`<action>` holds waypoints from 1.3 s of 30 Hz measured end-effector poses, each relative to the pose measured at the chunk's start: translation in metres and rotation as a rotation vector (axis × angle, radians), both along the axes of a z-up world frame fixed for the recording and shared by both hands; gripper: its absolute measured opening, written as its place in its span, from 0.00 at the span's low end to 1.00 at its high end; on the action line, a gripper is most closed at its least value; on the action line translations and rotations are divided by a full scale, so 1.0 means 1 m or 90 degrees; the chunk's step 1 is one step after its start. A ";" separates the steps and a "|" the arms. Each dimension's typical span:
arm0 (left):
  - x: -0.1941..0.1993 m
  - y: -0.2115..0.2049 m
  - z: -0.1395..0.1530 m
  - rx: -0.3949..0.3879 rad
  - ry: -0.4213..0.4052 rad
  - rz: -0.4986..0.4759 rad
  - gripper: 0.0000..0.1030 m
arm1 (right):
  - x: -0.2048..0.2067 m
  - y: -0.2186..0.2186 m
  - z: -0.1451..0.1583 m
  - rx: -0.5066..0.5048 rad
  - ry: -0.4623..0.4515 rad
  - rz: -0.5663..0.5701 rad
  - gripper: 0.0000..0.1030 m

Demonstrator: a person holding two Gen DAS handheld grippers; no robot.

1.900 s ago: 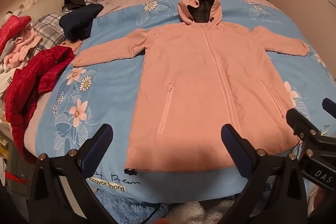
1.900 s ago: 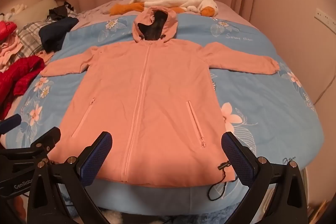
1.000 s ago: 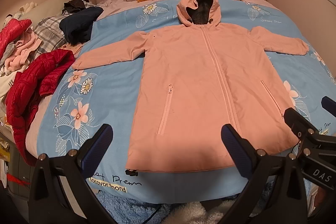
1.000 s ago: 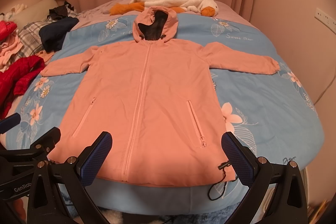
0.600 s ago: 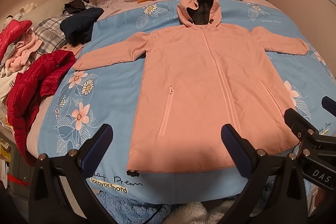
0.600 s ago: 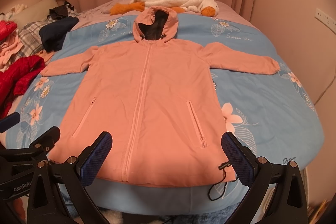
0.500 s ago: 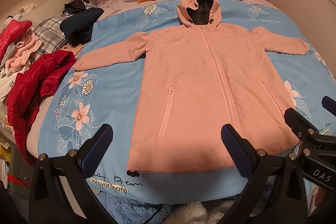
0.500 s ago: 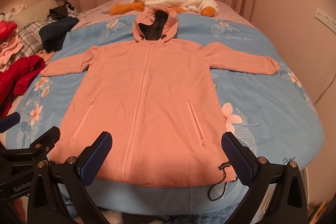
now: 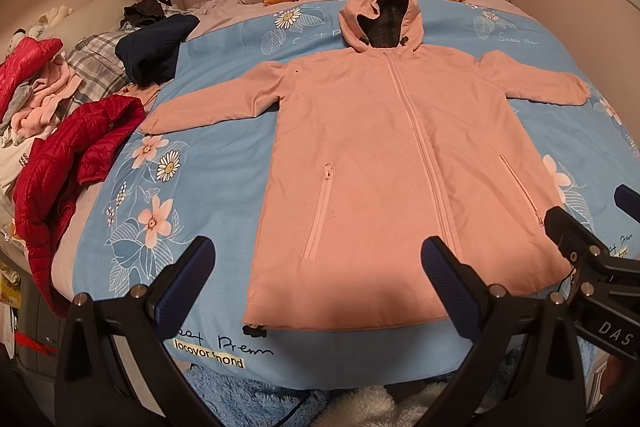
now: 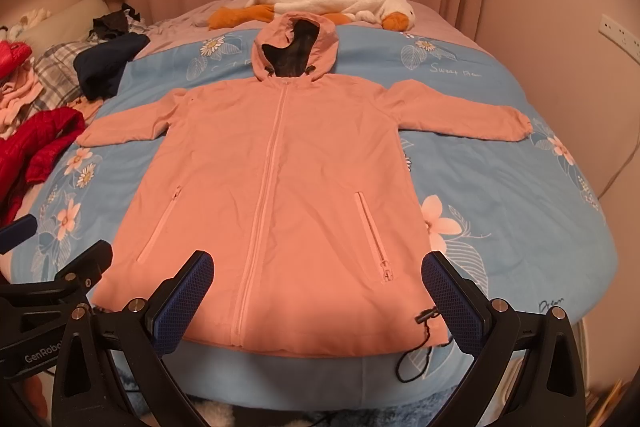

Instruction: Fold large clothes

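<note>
At the far left a red puffer jacket (image 9: 72, 163) is heaped at the bed's edge, with a navy garment (image 9: 154, 45) behind it. The left gripper (image 9: 316, 279) hangs with its jaws spread wide, empty, above the near hem of the pink hooded coat (image 9: 384, 163). That coat lies flat, zipped, sleeves out, on the blue floral bedspread (image 9: 208, 163). The right gripper (image 10: 318, 285) is likewise spread, empty, over the hem, whose drawcord (image 10: 420, 343) trails at the right corner.

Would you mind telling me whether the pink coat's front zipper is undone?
No, the pink coat lies flat on the bed with its front zipper closed from hem to hood.
</note>
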State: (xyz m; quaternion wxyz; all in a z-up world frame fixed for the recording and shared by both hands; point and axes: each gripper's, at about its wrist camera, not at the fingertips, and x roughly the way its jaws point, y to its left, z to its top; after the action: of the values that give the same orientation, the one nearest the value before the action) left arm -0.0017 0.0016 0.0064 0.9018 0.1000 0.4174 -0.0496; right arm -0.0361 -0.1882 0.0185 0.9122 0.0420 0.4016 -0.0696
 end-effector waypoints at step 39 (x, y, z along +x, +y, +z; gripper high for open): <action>0.017 -0.004 -0.021 0.001 0.028 0.007 1.00 | 0.012 -0.027 -0.019 0.048 0.033 -0.037 1.00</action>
State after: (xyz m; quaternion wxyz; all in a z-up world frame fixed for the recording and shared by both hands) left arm 0.0156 -0.0023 -0.0141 0.8928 0.0971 0.4375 -0.0462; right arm -0.0241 -0.2156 -0.0007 0.8969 0.0865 0.4259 -0.0819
